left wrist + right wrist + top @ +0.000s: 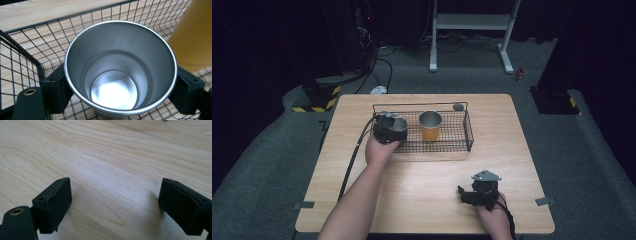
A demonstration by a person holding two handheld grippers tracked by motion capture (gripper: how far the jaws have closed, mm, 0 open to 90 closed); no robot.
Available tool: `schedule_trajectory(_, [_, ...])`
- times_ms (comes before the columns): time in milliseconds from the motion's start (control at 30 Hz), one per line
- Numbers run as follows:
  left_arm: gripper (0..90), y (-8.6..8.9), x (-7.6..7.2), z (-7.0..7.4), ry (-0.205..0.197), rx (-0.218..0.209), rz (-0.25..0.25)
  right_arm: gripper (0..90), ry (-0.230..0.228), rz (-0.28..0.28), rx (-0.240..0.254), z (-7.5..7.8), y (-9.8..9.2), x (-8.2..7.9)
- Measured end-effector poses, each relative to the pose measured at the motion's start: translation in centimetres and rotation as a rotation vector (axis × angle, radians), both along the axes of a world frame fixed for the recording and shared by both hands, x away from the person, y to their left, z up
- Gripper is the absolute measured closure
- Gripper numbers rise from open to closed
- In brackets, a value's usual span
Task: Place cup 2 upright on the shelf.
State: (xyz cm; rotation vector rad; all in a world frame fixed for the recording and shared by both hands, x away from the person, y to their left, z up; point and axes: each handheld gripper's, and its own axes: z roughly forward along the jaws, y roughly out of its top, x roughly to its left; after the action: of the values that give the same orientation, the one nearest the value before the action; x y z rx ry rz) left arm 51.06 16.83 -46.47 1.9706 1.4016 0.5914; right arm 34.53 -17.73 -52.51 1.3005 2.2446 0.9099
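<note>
A silver metal cup [120, 67] stands upright in the left end of a black wire basket [462, 131], with my left gripper [387, 129] shut on it, one jaw pressed against each side of its wall. The same silver cup [399, 125] appears in the high view just right of that gripper. An orange cup [430, 126] with a steel rim stands in the basket's middle, close beside the silver one, and its orange side [193, 37] shows at the right of the left gripper view. My right gripper [467, 195] rests low over the table's near right part, open and holding nothing.
The wooden table [422, 185] has bare room between basket and front edge. A small grey round object [458, 106] lies behind the basket's far rim. Beyond the table are a white stand [472, 22], cables and yellow-black striped blocks [317, 97] on the floor.
</note>
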Motion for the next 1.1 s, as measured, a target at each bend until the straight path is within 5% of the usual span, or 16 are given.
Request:
schedule_trajectory(433, [18.7,-0.45,0.65,-0.45,0.013,0.003,0.001,11.5,0.0,0.0,0.0,0.0,0.0,0.0])
schedule_trajectory(600, [18.4,-0.62,0.48,-0.55,0.014,0.037,-0.018,11.5,-0.001,0.0,-0.001,-0.01,0.0,0.01])
schedule_trajectory(800, [15.5,-0.38,0.69,-0.78,0.063,0.012,-0.015,11.5,-0.001,0.0,-0.001,-0.01,0.0,0.0])
schedule_trajectory(1100, [8.7,-0.45,0.46,-0.03,0.022,-0.007,0.007,11.5,-0.001,0.0,-0.001,-0.01,0.0,0.0])
